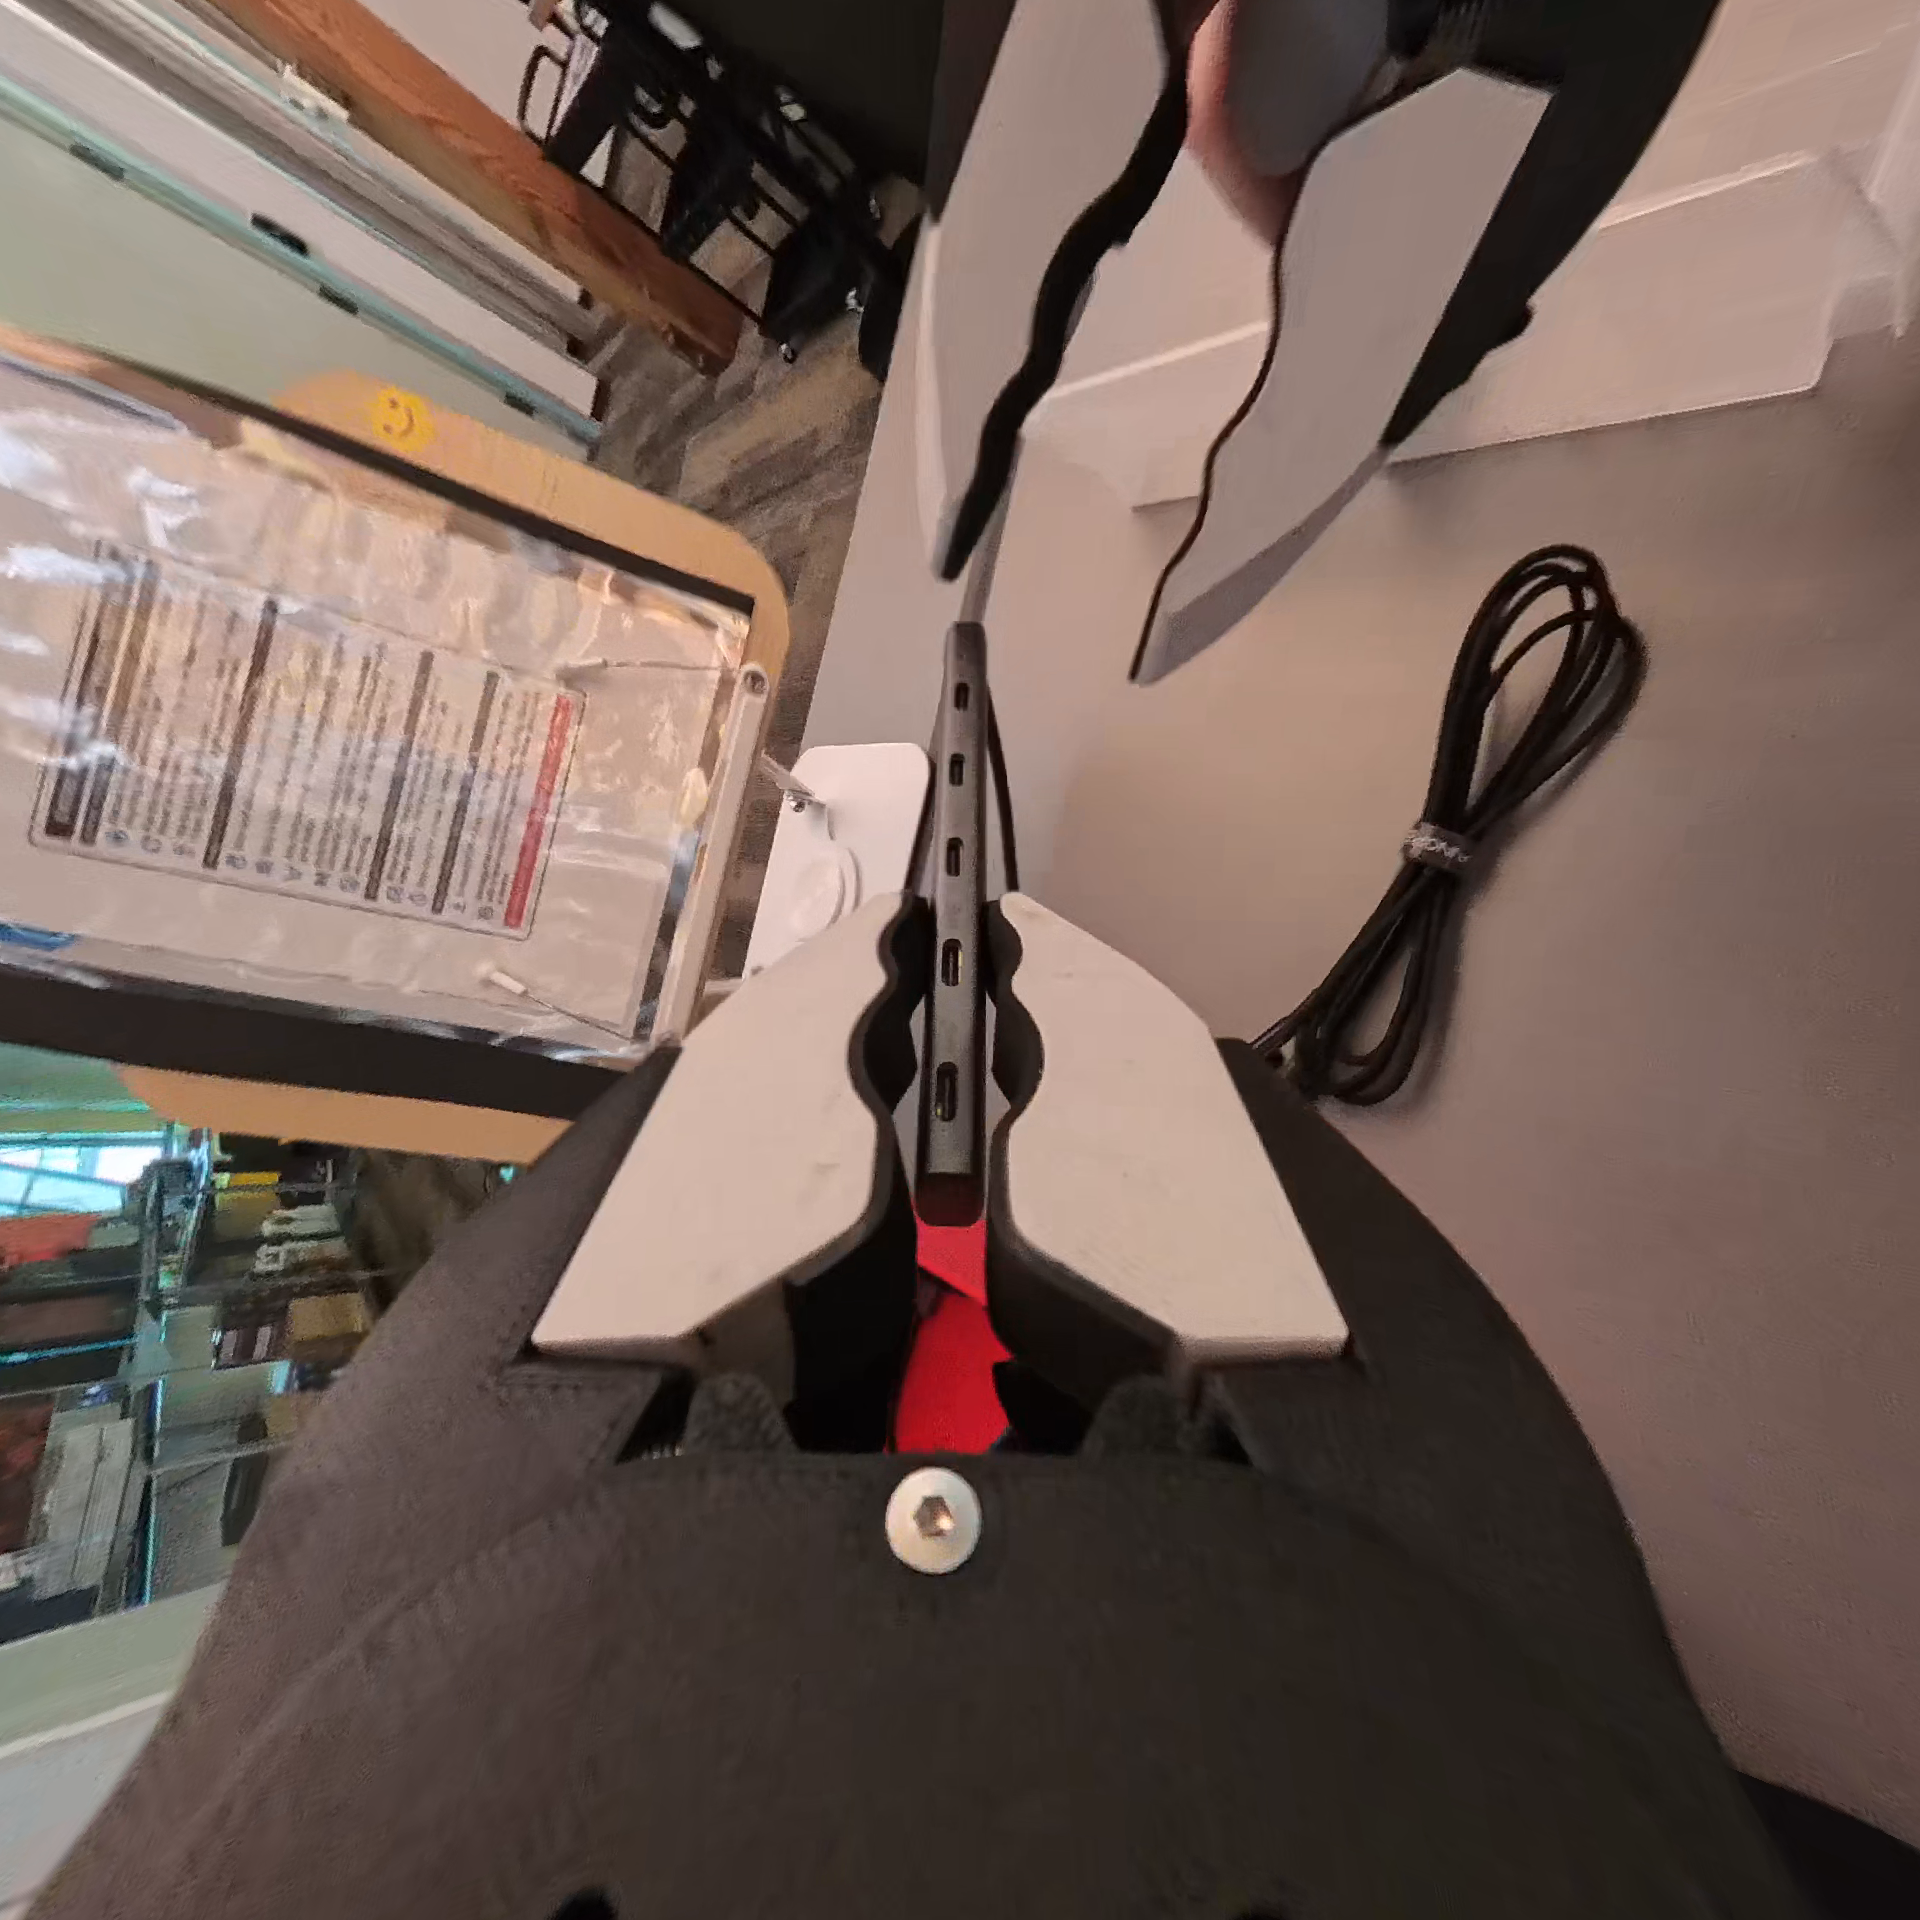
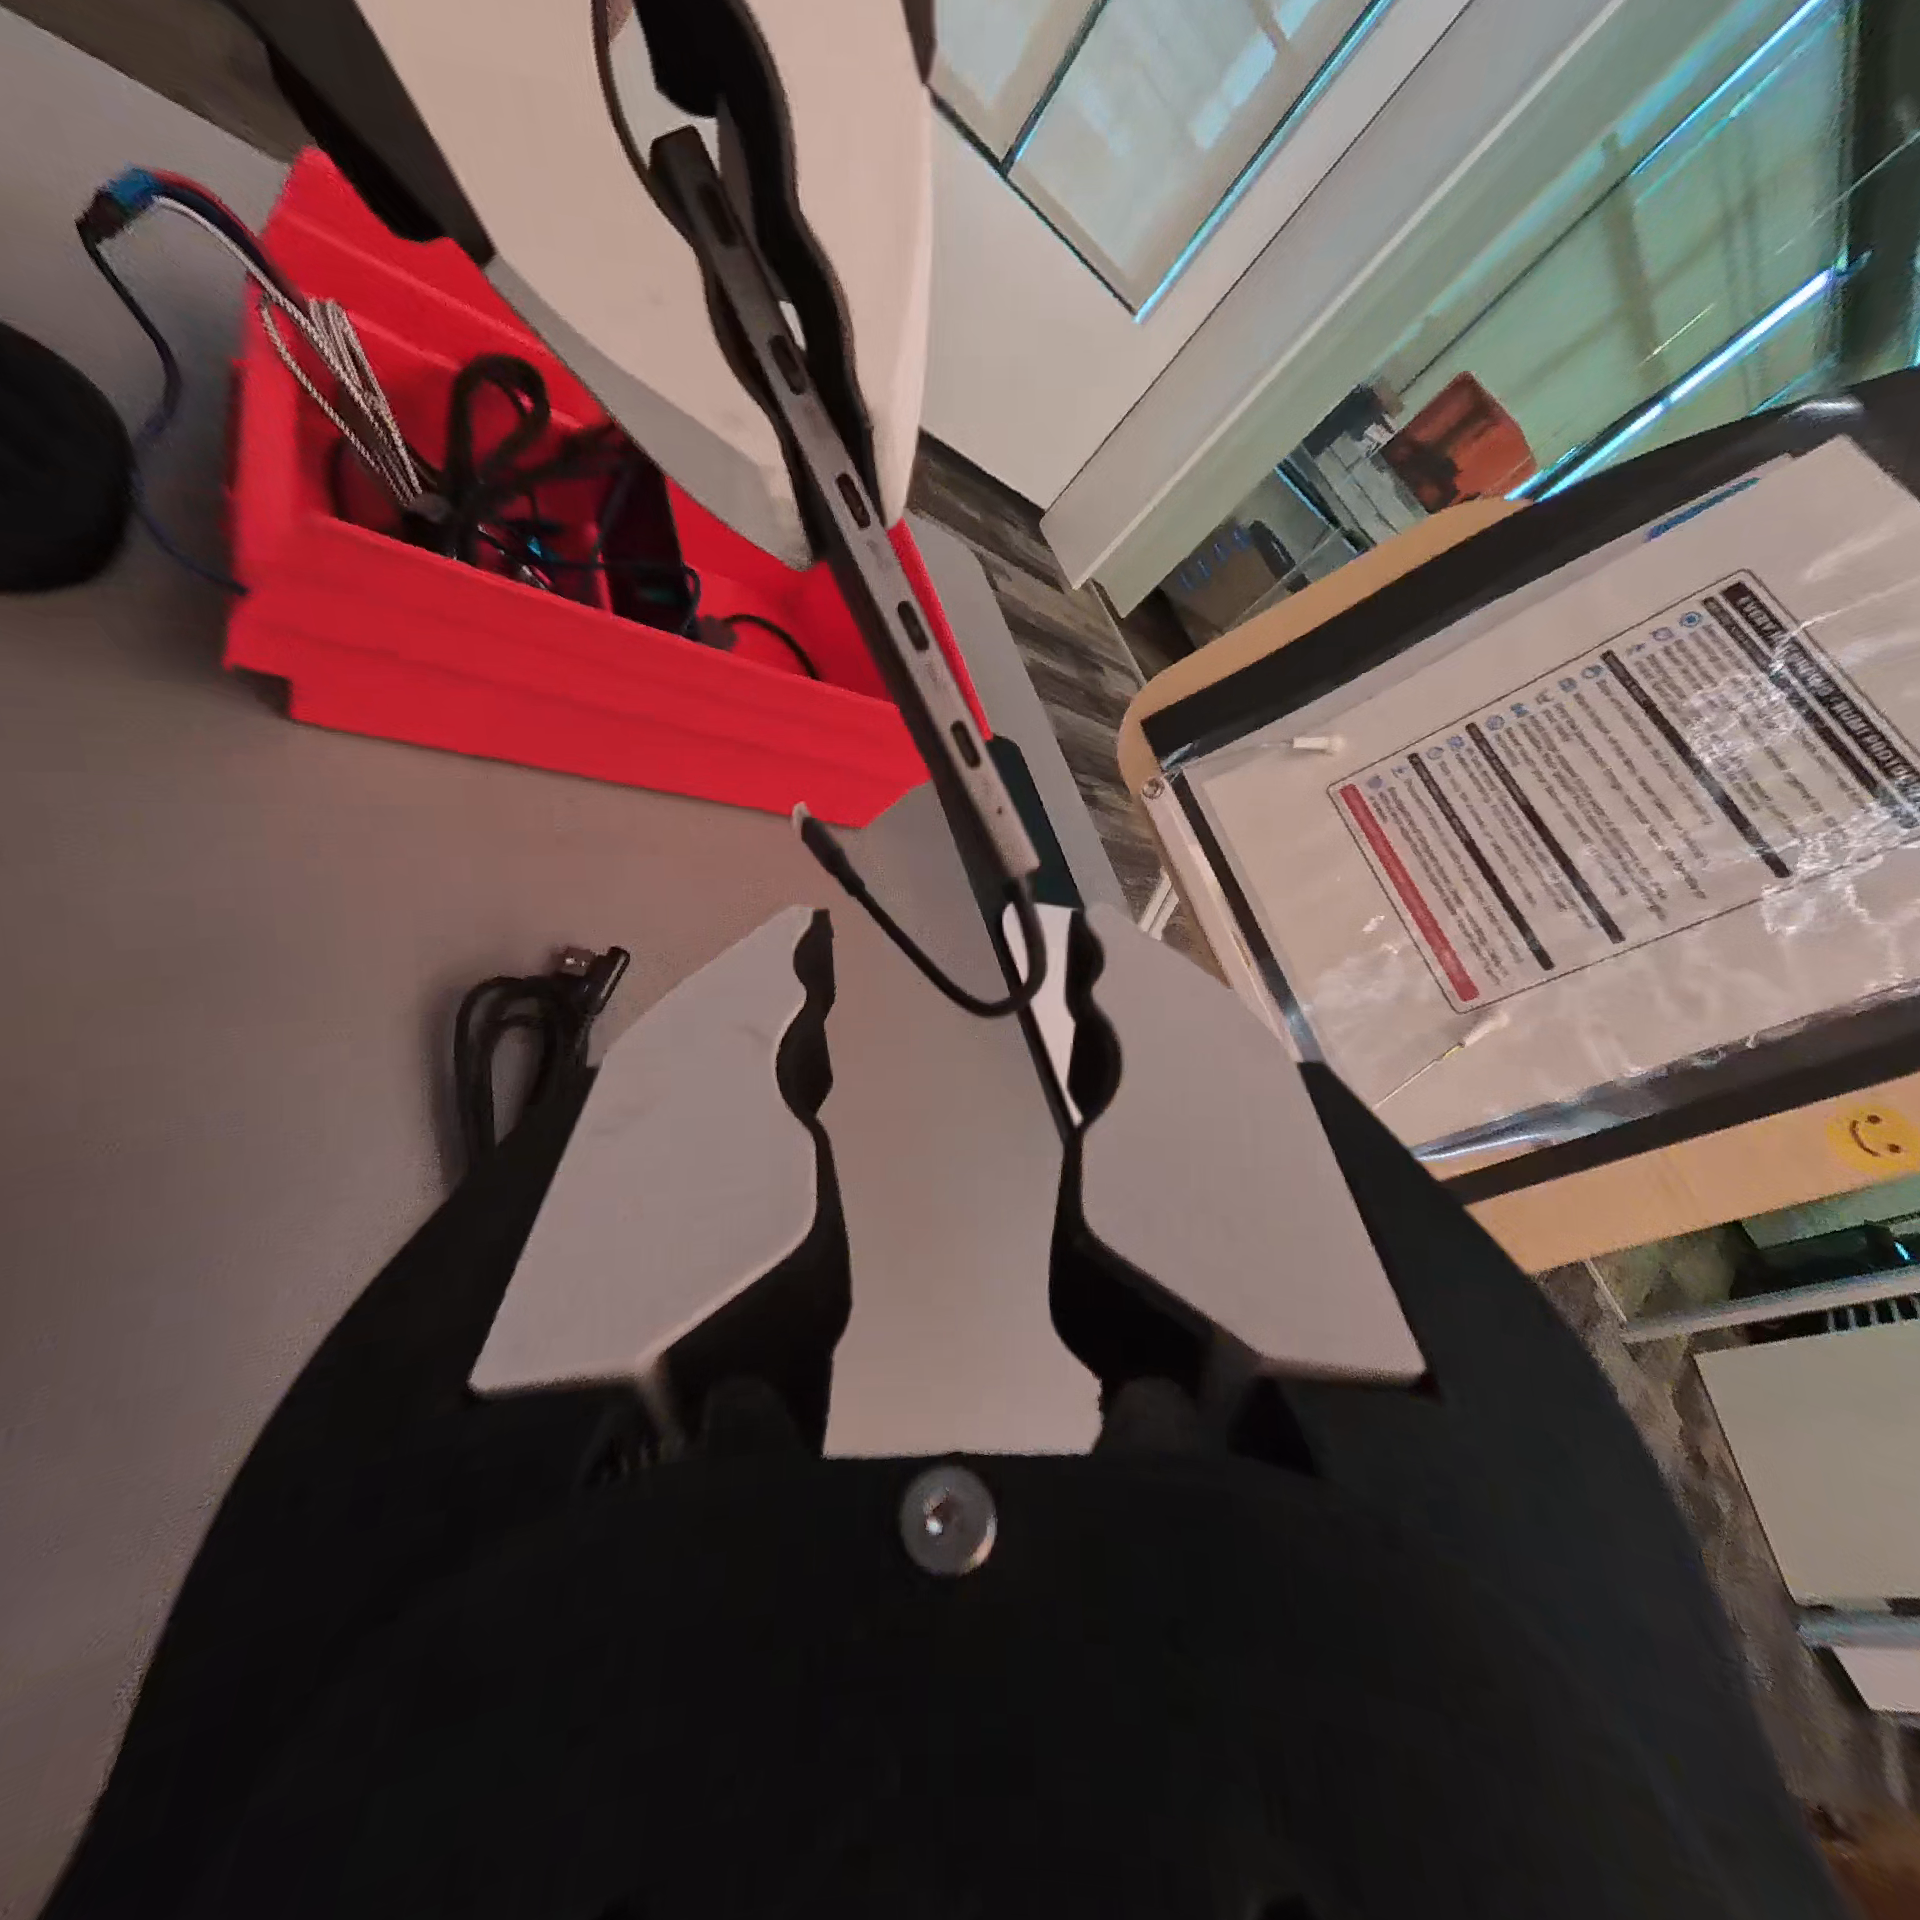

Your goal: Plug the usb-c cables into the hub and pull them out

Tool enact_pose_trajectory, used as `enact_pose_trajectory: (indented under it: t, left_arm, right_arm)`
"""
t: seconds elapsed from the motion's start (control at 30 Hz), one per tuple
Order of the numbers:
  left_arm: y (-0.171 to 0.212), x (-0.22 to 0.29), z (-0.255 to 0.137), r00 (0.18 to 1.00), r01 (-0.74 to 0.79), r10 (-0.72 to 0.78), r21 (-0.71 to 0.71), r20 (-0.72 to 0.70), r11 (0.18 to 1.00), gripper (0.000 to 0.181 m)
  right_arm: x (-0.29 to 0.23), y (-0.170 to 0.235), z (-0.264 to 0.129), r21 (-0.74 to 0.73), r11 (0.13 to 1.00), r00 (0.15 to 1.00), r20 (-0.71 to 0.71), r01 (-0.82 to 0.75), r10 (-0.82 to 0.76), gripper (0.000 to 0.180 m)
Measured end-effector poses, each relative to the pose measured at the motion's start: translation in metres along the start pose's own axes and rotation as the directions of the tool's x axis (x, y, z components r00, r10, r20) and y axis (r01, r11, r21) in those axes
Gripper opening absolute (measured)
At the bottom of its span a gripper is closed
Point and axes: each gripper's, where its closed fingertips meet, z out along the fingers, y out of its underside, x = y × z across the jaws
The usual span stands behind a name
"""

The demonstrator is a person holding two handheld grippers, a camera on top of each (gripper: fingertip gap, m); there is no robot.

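Observation:
My left gripper (image 1: 958,914) is shut on the hub (image 1: 961,831), a thin black bar with a row of several USB-C ports facing the camera, held above the grey table (image 1: 1299,790). In the right wrist view the hub (image 2: 894,603) slants down from the left gripper's fingers (image 2: 644,260). The hub's short tail cable (image 2: 966,1003) loops to a free plug (image 2: 821,831). My right gripper (image 2: 951,935) is open and empty just below the hub's tail end; it also shows in the left wrist view (image 1: 1049,613). A bundled black cable (image 1: 1455,831) lies on the table, also in the right wrist view (image 2: 520,1029).
A red bin (image 2: 520,686) with tangled cables sits on the table beyond the hub. A tan board with a plastic-covered printed sheet (image 2: 1558,779) stands past the table edge. A white sheet (image 1: 1351,395) lies at the back. A black round object (image 2: 42,457) is at the far left. There is about 7 centimetres between the tips of the two grippers.

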Motion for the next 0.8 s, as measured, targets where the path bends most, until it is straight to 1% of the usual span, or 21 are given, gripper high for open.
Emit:
enact_pose_trajectory:
  t: [0.07,0.2,0.23,0.27,0.3,0.4,0.53,0.63,0.8]
  left_arm:
    - [0.008,0.004,0.003,1.0,0.023,-0.023,0.027,-0.016,0.999,0.01]
    - [0.01,0.027,0.005,0.992,0.057,-0.04,0.137,-0.123,0.989,0.01]
    - [0.01,0.032,0.005,0.989,0.057,-0.035,0.151,-0.143,0.987,0.01]
    - [0.011,0.038,0.005,0.984,0.049,-0.02,0.16,-0.175,0.986,0.01]
    - [0.012,0.041,0.005,0.98,0.042,-0.009,0.164,-0.197,0.986,0.01]
    - [0.013,0.045,0.0,0.973,0.048,0.0,0.201,-0.23,0.978,0.01]
    - [0.006,0.043,-0.011,0.965,0.114,-0.033,0.302,-0.261,0.946,0.013]
    - [0.005,0.048,-0.01,0.961,0.12,-0.023,0.34,-0.276,0.933,0.021]
    - [-0.003,0.053,-0.005,0.963,0.11,-0.004,0.38,-0.27,0.918,0.015]
  right_arm:
    - [-0.002,0.002,0.002,-0.001,1.0,1.0,0.016,-0.007,0.007,0.043]
    - [-0.025,0.004,0.022,-0.013,1.0,0.995,0.099,-0.024,0.025,0.052]
    - [-0.033,0.003,0.026,-0.008,1.0,0.993,0.121,-0.004,0.005,0.041]
    - [-0.04,0.002,0.029,-0.004,1.0,0.991,0.135,0.022,-0.021,0.015]
    - [-0.046,0.005,0.031,-0.022,0.999,0.986,0.158,0.05,-0.046,0.012]
    - [-0.056,0.005,0.032,-0.035,0.999,0.974,0.223,0.04,-0.031,0.011]
    - [-0.059,-0.01,0.025,0.037,0.997,0.97,0.232,0.062,-0.07,0.011]
    - [-0.06,-0.021,0.019,0.094,0.994,0.969,0.234,0.056,-0.077,0.011]
    - [-0.067,-0.015,0.022,0.084,0.994,0.962,0.258,0.068,-0.088,0.01]
